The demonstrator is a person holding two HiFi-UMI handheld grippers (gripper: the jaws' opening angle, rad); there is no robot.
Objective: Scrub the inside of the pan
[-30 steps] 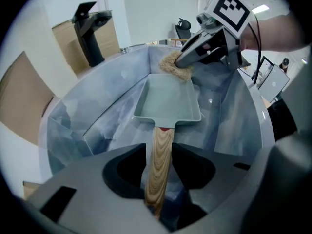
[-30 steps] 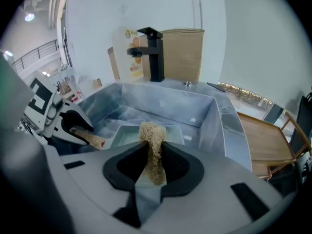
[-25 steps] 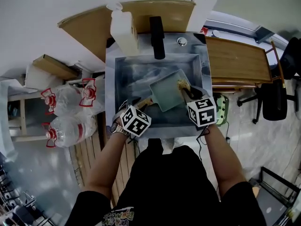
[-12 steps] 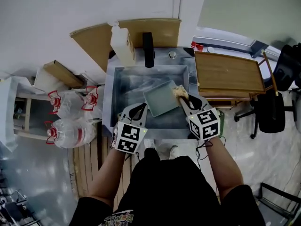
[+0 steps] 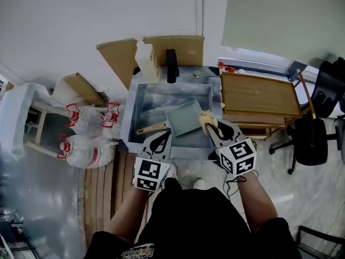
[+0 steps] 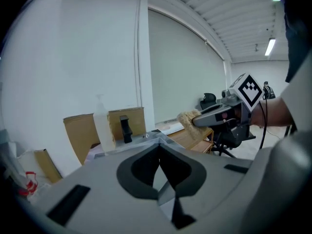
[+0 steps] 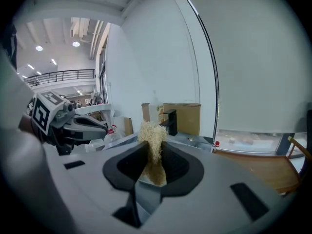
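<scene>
A square grey-green pan (image 5: 184,117) with a wooden handle (image 5: 151,128) lies tilted inside the steel sink (image 5: 128,124). My left gripper (image 5: 163,136) hangs above the sink's front edge, near the handle but apart from it, shut with nothing between its jaws (image 6: 160,156). My right gripper (image 5: 211,129) is held over the sink's front right corner, shut on a tan fibrous scrubber (image 5: 207,120). The scrubber (image 7: 152,136) sticks up from between the right jaws. Each gripper shows in the other's view: the right gripper (image 6: 217,115) with the scrubber (image 6: 187,121), and the left gripper (image 7: 80,123).
A black faucet (image 5: 172,65) and a white soap bottle (image 5: 145,58) stand behind the sink, with cardboard sheets against the wall. A wooden table (image 5: 259,96) adjoins the sink on the right, an office chair (image 5: 315,128) beyond it. Large water bottles (image 5: 86,147) lie on the floor at left.
Both grippers have risen up and back from the sink. The left one has left the pan's handle and closed empty. The pan stays in the sink; the scrubber has lifted off it.
</scene>
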